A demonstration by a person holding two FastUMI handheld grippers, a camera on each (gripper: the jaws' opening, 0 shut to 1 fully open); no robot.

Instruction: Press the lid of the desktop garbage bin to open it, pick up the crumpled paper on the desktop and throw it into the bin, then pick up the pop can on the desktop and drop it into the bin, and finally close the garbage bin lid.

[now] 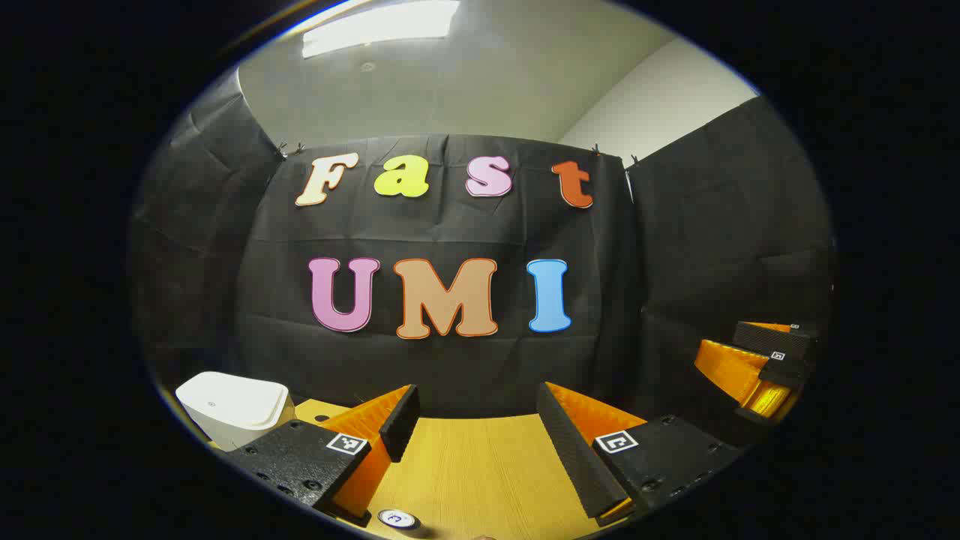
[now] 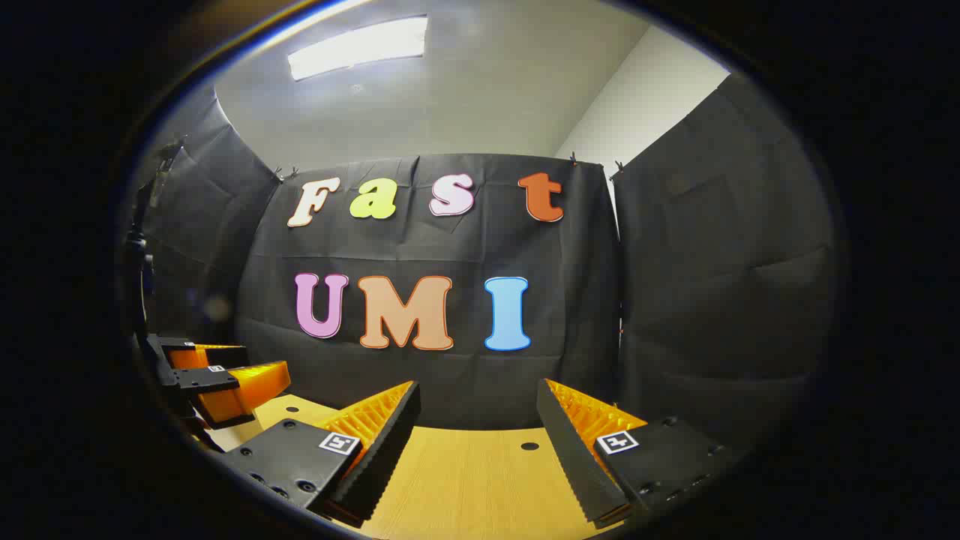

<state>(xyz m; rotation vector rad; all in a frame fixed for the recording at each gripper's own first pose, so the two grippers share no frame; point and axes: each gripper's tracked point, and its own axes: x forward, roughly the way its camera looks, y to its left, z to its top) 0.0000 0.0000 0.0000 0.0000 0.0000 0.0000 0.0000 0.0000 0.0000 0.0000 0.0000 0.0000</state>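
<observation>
The white garbage bin [image 1: 232,405] stands at the lower left of the left gripper view, on the wooden table [image 1: 465,465], with its lid down. My left gripper [image 1: 472,427] hovers over the table to the right of the bin, open, with nothing between its fingers. A small round white disc with a dark mark [image 1: 397,519] lies at the bottom edge; I cannot tell what it is. In the right gripper view my right gripper [image 2: 476,420] is open and empty above the table [image 2: 465,480]. The left gripper [image 2: 217,379] shows at the far left there, and the right gripper [image 1: 757,367] at the far right of the left gripper view.
Black cloth walls close the booth at the back and on both sides. The tabletop has small round holes [image 2: 529,446] near its far edge. Bare wood lies between and ahead of both pairs of fingers.
</observation>
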